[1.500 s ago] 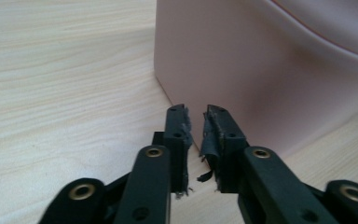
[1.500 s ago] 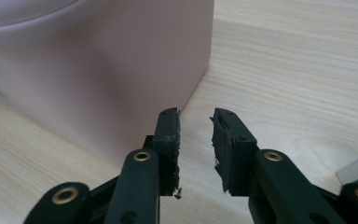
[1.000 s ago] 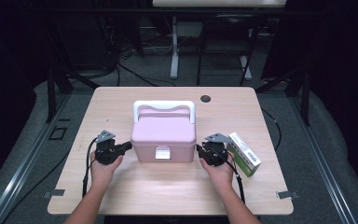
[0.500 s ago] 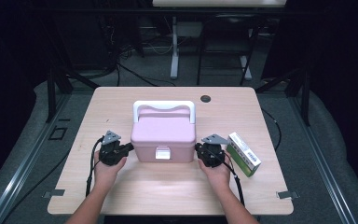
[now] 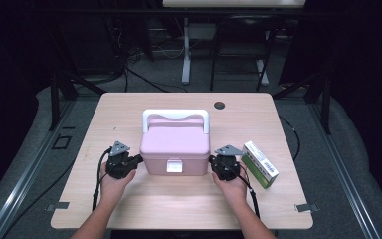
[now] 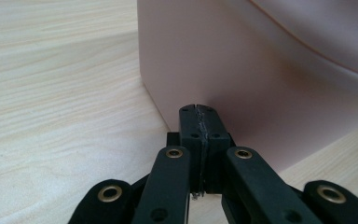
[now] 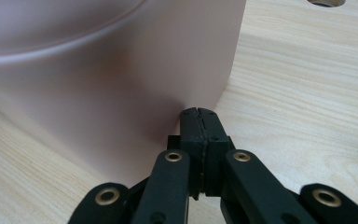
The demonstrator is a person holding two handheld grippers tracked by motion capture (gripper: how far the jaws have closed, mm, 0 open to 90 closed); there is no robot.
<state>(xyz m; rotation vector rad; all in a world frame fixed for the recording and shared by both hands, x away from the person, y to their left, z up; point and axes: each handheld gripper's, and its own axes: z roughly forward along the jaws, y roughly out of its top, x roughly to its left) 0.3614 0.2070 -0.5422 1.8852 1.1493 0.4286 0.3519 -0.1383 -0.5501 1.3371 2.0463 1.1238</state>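
Nearest the person: both forearms come in low over the table (image 5: 129,214), a gripper in each hand.

Left gripper (image 5: 138,160): jaws fully together, nothing between them, tips pressed to or just short of the left side wall of the pink box (image 5: 175,149). In the left gripper view the closed tips meet the wall low down, near the front corner.

Right gripper (image 5: 212,160): jaws have just been closing and now meet, nothing caught in them; tips against the box's right wall, again low.

Box sits mid-table, lid down, white latch (image 5: 174,167) facing the person, white handle (image 5: 176,115) folded toward the far side.

Judgement: looks like a two-sided squeeze with closed tips, to shift or lift the box.

Risks:
- Smooth, slightly curved walls and narrow tips: little friction, so the box may slip out or drop if lifted.
- Uneven push from one side would swing the box round instead of moving it straight.
- Contact is low on the walls, so a lift could tip it over.
- Green-and-white carton (image 5: 260,164) lies just beside the right gripper; a sideways move could knock it toward the table edge.

Farther off, a cable hole (image 5: 220,105) in the tabletop, well clear
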